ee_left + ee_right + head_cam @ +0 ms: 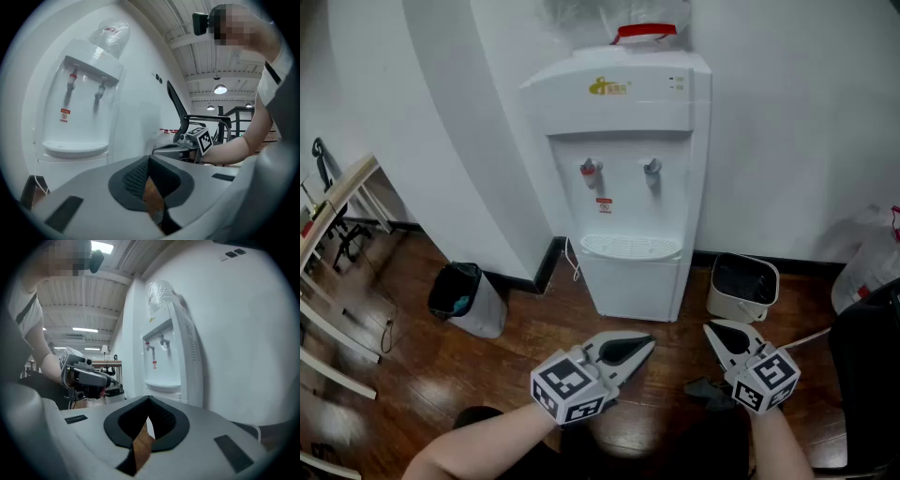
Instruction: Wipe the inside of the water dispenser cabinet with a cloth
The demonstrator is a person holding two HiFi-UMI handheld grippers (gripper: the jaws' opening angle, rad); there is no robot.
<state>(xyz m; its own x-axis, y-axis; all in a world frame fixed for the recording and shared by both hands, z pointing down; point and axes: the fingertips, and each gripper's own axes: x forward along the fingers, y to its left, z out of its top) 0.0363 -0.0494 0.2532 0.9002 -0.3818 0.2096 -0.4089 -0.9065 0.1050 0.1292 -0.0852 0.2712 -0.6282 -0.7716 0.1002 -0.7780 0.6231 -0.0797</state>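
At the left, a black plastic waste bin (467,298) stands on the brown wooden floor (525,352), close to the floor's back edge along the wall. The left hand-held gripper (647,343) hovers above the floor in front of the dispenser. Its jaws are pressed together with nothing between them.

The white water dispenser (623,187) stands against the wall at the middle of the floor's back edge. Its lower cabinet (633,289), under the drip tray, looks closed.

The right hand-held gripper (712,330) is likewise clamped together and empty. Just beside it lies a dark crumpled thing (703,389) on the floor, possibly the cloth, though I cannot tell for sure. A cream plastic bin (742,286) sits right of the dispenser.

By my reading the task has barely begun. No cloth is held, the cabinet is unopened, and all the wiping remains.
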